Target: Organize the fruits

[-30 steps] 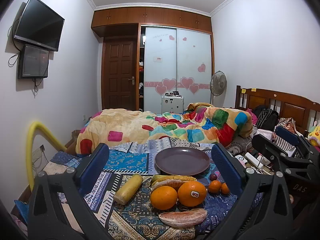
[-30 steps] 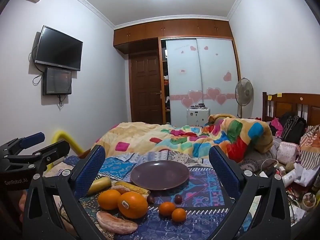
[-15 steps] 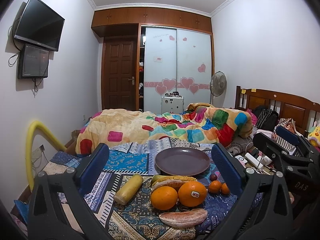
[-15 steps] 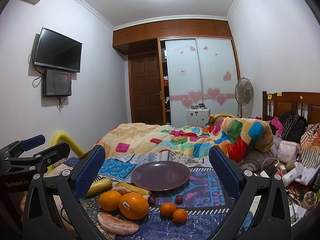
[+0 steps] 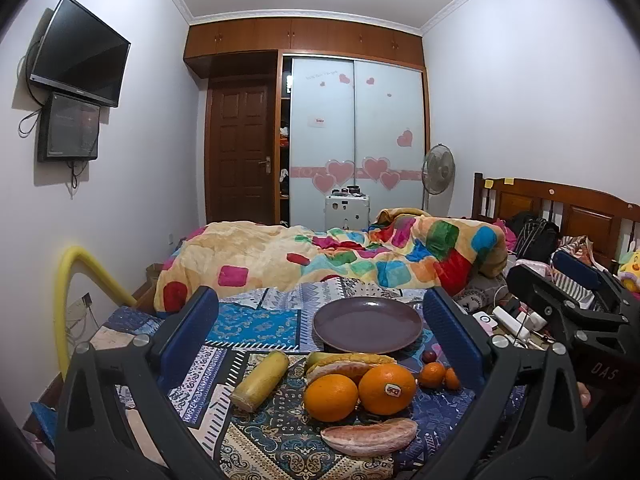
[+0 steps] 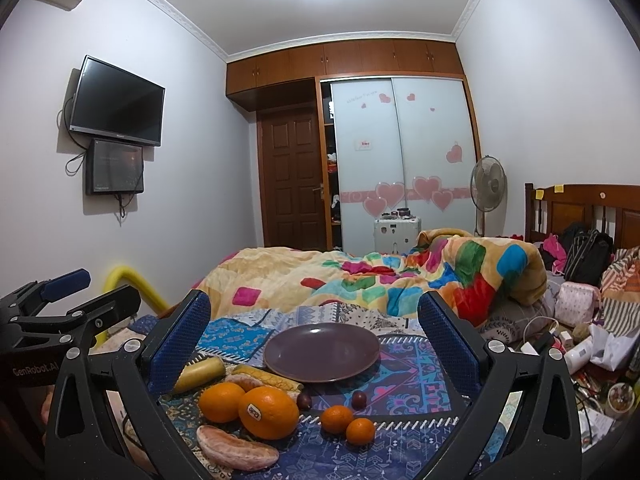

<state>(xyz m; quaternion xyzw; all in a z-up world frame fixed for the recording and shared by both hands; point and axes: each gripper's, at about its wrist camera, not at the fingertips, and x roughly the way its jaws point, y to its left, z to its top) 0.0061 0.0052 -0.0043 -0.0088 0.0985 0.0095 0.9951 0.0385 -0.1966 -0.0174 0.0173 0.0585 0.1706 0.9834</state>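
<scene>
Currently both units hovered above the near edge of the fruit spread, nothing grasped. Left gripper was wide open, blue pads framing most of the pile. Right gripper was equally wide open and empty; it also showed at the right edge of the left view.

Fruit sat on a patterned cloth over the bed. Purple plate was at the far side of the group, bare. Just near of it lay a banana with a peeled citrus segment against it. Two big oranges touched each other in front: plain orange on the left, stickered orange on the right. Another peeled segment lay nearest, just in front of them. Yellow cylinder, maybe corn, can't tell, lay apart to the left, angled. Two small tangerines sat side by side right of the big oranges, with two dark plums between them and the plate.

Colourful quilt was bunched beyond the plate; clutter filled the right side by the headboard.
</scene>
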